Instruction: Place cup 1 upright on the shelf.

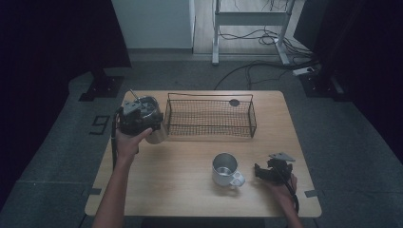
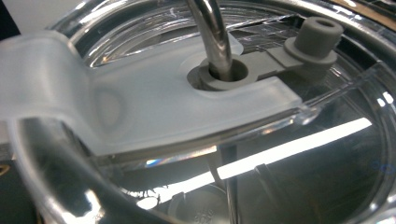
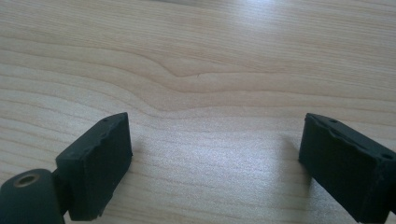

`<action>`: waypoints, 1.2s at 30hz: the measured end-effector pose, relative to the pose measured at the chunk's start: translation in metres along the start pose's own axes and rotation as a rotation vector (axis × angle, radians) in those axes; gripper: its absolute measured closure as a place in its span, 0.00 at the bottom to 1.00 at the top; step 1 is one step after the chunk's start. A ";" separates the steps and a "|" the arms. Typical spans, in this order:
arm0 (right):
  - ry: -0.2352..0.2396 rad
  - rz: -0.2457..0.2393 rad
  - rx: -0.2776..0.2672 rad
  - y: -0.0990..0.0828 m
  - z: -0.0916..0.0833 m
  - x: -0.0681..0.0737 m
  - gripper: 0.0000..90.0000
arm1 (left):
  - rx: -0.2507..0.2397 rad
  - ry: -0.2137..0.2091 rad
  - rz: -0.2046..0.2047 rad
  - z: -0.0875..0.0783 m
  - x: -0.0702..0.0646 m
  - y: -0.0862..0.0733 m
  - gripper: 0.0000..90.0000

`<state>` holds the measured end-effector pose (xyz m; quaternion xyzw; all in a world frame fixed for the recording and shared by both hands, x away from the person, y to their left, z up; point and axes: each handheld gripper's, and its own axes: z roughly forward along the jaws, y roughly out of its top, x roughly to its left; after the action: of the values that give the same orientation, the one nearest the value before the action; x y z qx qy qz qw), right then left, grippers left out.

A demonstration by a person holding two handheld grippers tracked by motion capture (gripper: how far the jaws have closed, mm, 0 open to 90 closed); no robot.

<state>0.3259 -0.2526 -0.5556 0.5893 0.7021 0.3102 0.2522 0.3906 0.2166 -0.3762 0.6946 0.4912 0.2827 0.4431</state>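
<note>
A: Well, nearest the person, the right gripper (image 1: pixel 270 172) rests on the wooden table (image 1: pixel 180 185) at its right edge, and its jaws stand wide apart over bare wood, with nothing between them.

B: And just beside it?

A: A steel mug (image 1: pixel 225 169) stands upright a little to its left, handle turned toward that gripper, not touching it.

B: What about the other hand?

A: The left gripper (image 1: pixel 137 115) is at the table's far left corner, on top of a steel tumbler (image 1: pixel 154 124) with a clear lid (image 2: pixel 289 140) and a metal straw (image 2: pixel 215 37) through a grey plug. Its own jaws are hidden up close, so I cannot tell whether they grip it.

B: Farther back?

A: A wire basket (image 1: pixel 210 118) sits just right of the tumbler, with a small dark round thing, possibly a lid, at its far side.
</note>
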 end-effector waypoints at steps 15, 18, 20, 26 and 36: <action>-0.001 -0.001 0.003 0.000 0.000 0.000 0.10 | -0.012 -0.025 0.005 0.008 -0.011 0.014 0.05; -0.002 0.000 0.000 0.000 0.000 0.000 0.11 | -0.011 -0.031 0.015 0.010 -0.015 0.017 0.05; -0.002 0.002 -0.003 0.000 0.000 0.000 0.11 | -0.012 -0.035 0.020 0.012 -0.017 0.019 0.05; -0.004 0.004 -0.004 -0.001 -0.001 0.000 0.12 | -0.022 -0.058 0.015 0.016 -0.023 0.026 0.05; -0.007 0.005 -0.004 -0.001 -0.001 -0.001 0.12 | -0.013 -0.062 0.024 0.024 -0.027 0.033 0.05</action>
<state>0.3244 -0.2534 -0.5556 0.5916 0.6992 0.3100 0.2551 0.4154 0.1795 -0.3566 0.7059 0.4671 0.2696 0.4591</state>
